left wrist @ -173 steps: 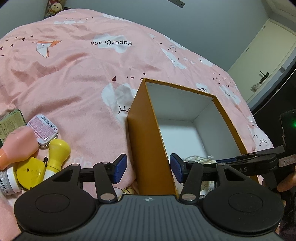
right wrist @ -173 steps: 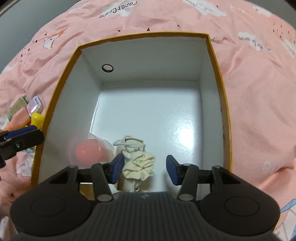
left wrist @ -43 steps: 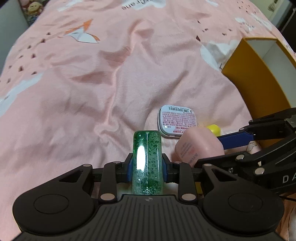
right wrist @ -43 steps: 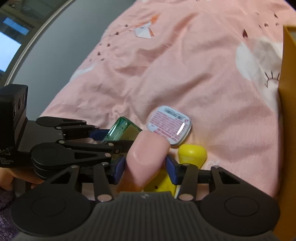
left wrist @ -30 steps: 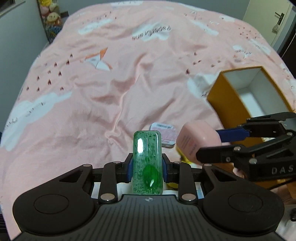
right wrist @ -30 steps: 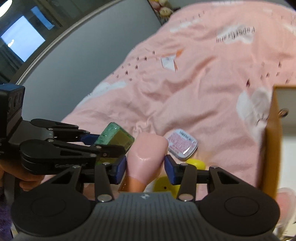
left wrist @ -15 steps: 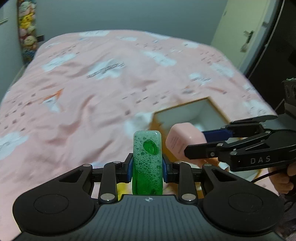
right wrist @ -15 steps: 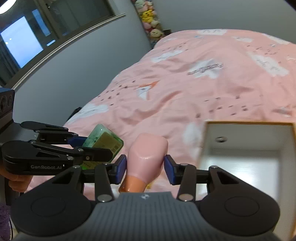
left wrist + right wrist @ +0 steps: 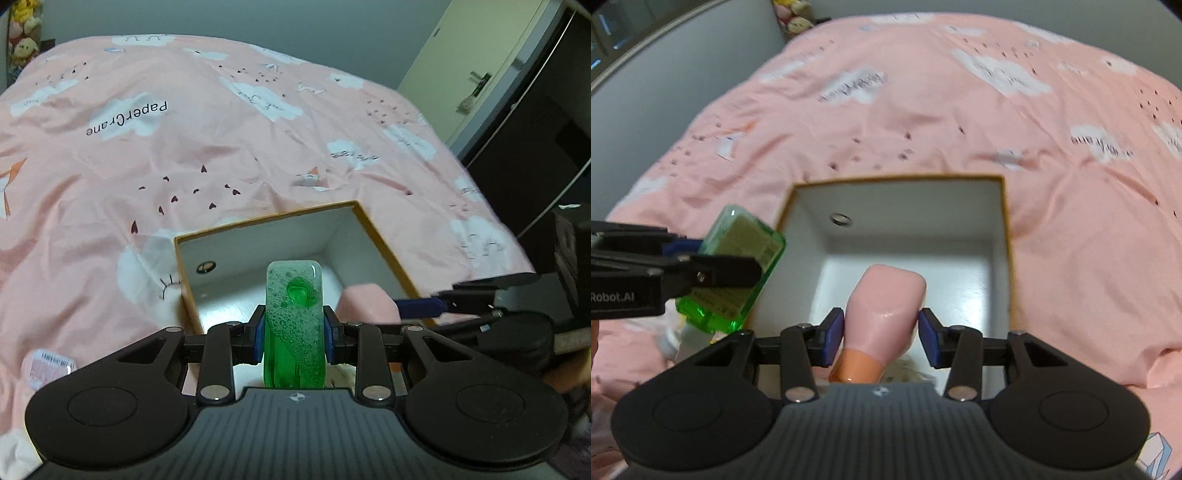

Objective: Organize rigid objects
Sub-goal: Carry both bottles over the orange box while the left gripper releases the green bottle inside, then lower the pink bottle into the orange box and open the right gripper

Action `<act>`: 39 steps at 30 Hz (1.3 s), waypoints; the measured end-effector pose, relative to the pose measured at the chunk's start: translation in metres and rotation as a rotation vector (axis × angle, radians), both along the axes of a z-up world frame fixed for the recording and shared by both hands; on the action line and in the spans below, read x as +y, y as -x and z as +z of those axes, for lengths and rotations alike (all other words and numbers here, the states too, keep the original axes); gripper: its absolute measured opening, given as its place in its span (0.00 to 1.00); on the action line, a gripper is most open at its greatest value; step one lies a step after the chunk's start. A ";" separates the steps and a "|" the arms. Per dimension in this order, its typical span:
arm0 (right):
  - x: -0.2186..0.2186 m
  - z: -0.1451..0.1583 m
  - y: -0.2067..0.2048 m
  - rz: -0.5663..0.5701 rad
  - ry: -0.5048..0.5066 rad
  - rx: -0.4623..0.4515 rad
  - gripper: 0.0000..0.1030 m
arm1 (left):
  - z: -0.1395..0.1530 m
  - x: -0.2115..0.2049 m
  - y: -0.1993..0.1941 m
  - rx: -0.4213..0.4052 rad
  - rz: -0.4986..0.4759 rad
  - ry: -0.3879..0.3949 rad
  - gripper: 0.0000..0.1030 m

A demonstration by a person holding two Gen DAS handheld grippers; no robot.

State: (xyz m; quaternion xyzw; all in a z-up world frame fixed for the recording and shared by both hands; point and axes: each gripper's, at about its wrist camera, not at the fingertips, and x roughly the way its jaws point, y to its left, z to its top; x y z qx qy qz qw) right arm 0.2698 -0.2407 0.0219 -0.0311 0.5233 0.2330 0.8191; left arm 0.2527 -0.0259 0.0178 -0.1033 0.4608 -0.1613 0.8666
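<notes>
Left hand-held gripper (image 9: 294,338): I see it clenched on the green bottle (image 9: 294,325) — both blue pads press its narrow sides, and the bottle stands upright between them, foamy with bubbles inside.
Green bottle, from the right wrist: it shows at the left edge (image 9: 733,273), tilted, with a paper label on its broad face, held up beside the left wall of the box.
Right hand-held gripper (image 9: 881,334): I have it grasping the pink bottle (image 9: 884,314); the blue pads sit against its lower body, the wide flat end points away from the camera, and an orange band closes the near end.
Pink bottle, from the left wrist: only its blurred pale end (image 9: 365,301) shows to the right of the green bottle, with a blue fingertip of the right gripper (image 9: 421,307) against it.
Box (image 9: 1006,258): open-topped, orange outside and white inside, resting on the bed; a small round hole marks its far wall. Both bottles hang over or near its opening — not set down inside.
Bed (image 9: 221,147): pink cover with white clouds and small dark hearts, rumpled around the box.
Tin (image 9: 50,369): a small pink-labelled tin lies on the cover at the lower left, apart from the box.
Soft toys (image 9: 22,40): stacked in the far left corner.
</notes>
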 end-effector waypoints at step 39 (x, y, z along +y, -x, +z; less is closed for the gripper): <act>0.049 -0.079 -0.052 0.089 0.125 0.017 0.42 | -0.011 -0.006 -0.037 -0.066 0.066 -0.158 0.53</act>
